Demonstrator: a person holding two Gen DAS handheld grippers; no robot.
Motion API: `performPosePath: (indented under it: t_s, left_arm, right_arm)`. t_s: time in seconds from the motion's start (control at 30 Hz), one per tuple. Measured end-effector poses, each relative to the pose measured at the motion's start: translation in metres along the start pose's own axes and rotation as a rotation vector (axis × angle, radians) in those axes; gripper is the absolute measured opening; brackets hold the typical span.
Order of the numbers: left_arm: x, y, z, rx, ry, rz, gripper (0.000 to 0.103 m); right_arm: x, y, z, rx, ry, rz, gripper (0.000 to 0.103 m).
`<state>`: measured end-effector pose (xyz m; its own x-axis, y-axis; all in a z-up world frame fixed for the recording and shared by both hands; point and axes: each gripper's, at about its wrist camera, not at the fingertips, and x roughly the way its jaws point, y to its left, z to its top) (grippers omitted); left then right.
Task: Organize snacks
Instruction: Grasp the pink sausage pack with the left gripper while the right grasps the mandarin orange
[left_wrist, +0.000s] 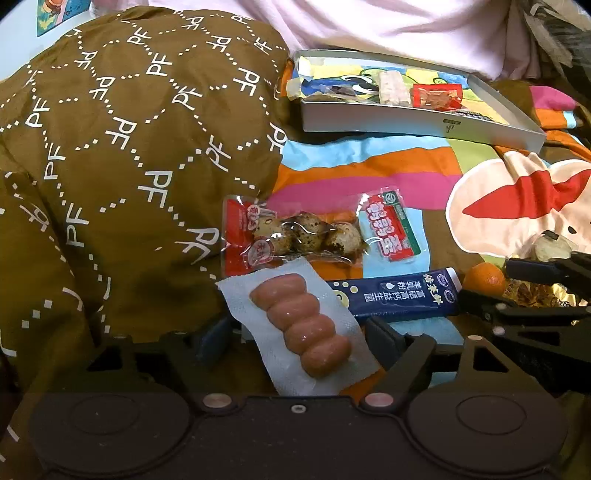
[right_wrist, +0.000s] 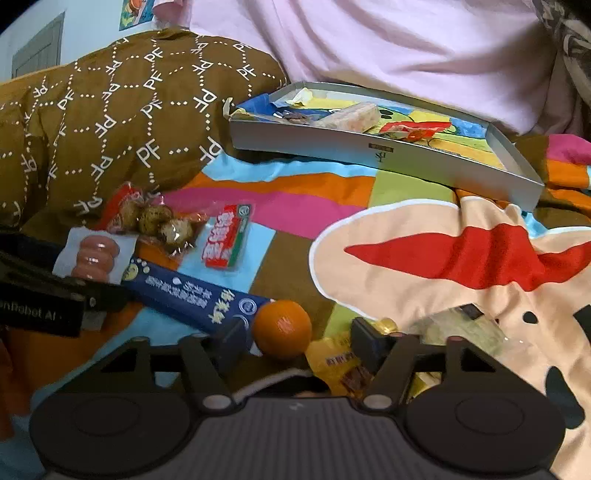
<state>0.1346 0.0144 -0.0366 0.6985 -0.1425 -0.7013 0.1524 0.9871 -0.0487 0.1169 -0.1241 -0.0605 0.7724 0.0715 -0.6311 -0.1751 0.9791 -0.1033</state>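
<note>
Snacks lay scattered on a colourful bedsheet (right_wrist: 295, 199). The left gripper (left_wrist: 299, 336) straddled a sausage pack (left_wrist: 301, 328), its fingers not yet pressing the wrapper. The right gripper (right_wrist: 303, 339) bracketed an orange (right_wrist: 282, 328) and a yellow packet (right_wrist: 340, 365), gripping neither. A quail egg pack (left_wrist: 295, 236) and blue tube (left_wrist: 399, 295) lay nearby; a grey tray (right_wrist: 369, 151) held other snacks further back.
</note>
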Motion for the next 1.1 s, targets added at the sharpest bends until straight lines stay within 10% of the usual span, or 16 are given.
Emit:
performPosePath:
  t_s: [0.27,1.1]
  left_arm:
    - [-0.001,0.002,0.0,-0.006,0.003,-0.017,0.067]
    - [-0.013,0.024,0.003,-0.177,0.011,-0.074,0.032]
  right_arm:
    - [0.005,-0.001,-0.003,0.054,0.003,0.044,0.039]
    - [-0.002,-0.003,-0.014,0.095,-0.028,0.071,0.038]
